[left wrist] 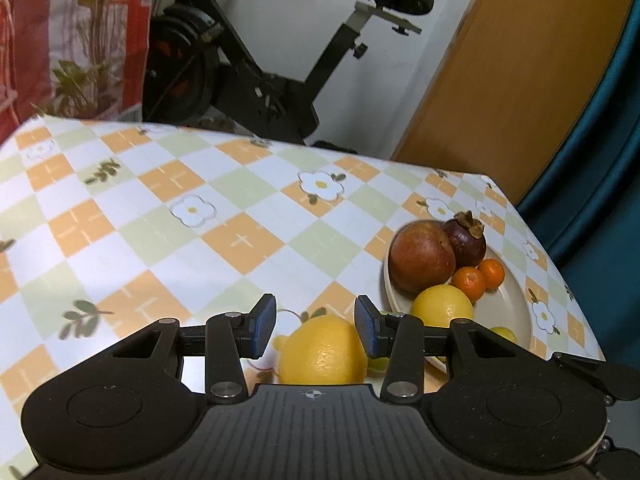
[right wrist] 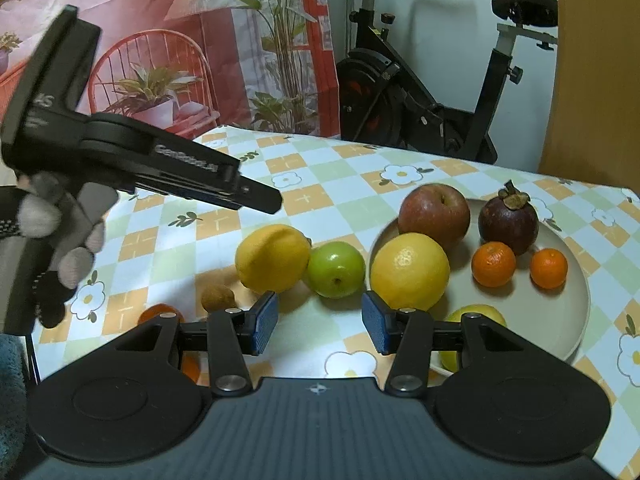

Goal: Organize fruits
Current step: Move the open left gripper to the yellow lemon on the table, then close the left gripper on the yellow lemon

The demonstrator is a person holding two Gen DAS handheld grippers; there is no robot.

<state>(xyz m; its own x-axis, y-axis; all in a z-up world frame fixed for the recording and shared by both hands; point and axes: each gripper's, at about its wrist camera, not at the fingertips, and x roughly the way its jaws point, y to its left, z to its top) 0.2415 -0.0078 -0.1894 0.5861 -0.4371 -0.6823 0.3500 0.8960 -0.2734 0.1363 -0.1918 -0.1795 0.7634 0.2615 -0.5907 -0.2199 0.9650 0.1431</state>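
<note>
Fruits lie partly on a cream plate [right wrist: 576, 280] and partly on the checked tablecloth [right wrist: 320, 184]. In the right wrist view we see, on the plate, a red apple [right wrist: 434, 212] at twelve o'clock, a dark mangosteen [right wrist: 508, 216] at about one, two small oranges [right wrist: 493, 264] [right wrist: 549, 268] near the middle, a large lemon [right wrist: 409, 272] at nine on the rim, and a yellow-green fruit [right wrist: 476, 316] at about seven, half hidden behind a gripper finger. Off the plate, at its nine o'clock, sit a green apple [right wrist: 336, 269], a second lemon [right wrist: 273, 258], a small brown fruit [right wrist: 218, 298] and, lower left, an orange fruit [right wrist: 160, 314] mostly hidden.

Our right gripper [right wrist: 320, 322] hangs above bare cloth with its blue pads apart and nothing between them. Our left gripper [left wrist: 316, 326] also stands parted; through its jaws we see the second lemon [left wrist: 322, 350] below, with the pads not touching it. A gloved hand [right wrist: 52, 240] holds the left gripper at the right view's nine o'clock.
</note>
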